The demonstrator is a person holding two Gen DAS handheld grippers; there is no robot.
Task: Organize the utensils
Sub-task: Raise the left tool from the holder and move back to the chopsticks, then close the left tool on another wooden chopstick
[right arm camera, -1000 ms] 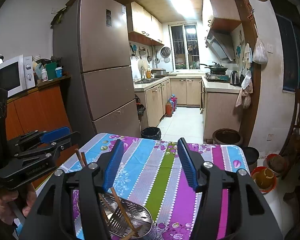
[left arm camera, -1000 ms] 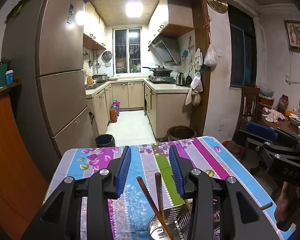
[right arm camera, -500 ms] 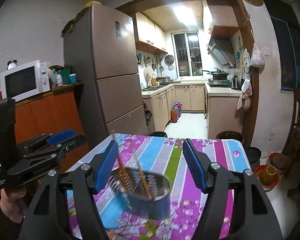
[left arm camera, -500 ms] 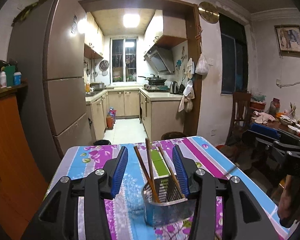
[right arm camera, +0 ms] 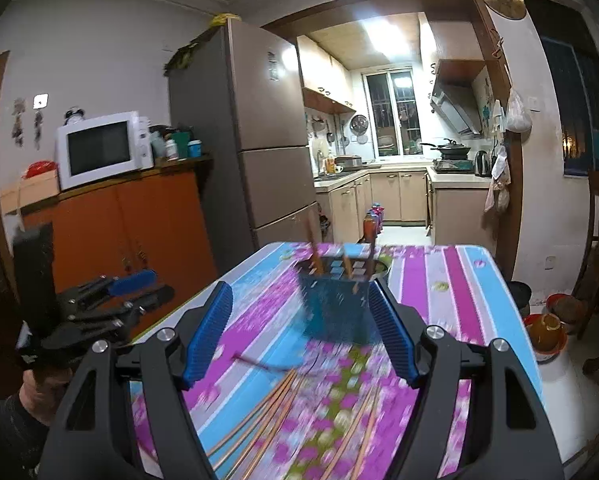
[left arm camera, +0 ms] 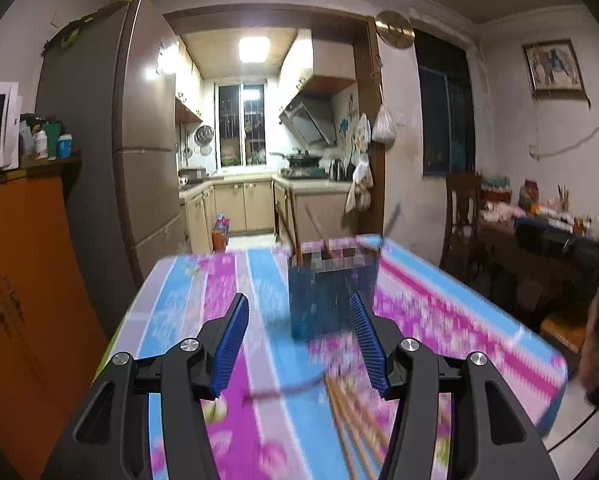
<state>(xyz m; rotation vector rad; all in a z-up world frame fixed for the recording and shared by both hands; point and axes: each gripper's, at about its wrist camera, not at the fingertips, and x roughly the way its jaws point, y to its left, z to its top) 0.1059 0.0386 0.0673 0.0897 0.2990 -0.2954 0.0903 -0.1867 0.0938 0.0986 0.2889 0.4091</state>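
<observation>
We hold both grippers released and empty, jaws having just been opening, with the holder (left arm camera: 331,296) standing upright ahead on the striped table (left arm camera: 187,304); it sits in line with the right gripper (right arm camera: 299,332) and slightly right of the left gripper (left arm camera: 299,344). Loose chopsticks (right arm camera: 267,424) lie flat on the cloth just below the jaws, long axes running roughly toward the holder, nearer the right gripper by our judgement. They look thin, smooth and wooden; the holder seems perforated metal, blurred blue, with several sticks already upright inside.
</observation>
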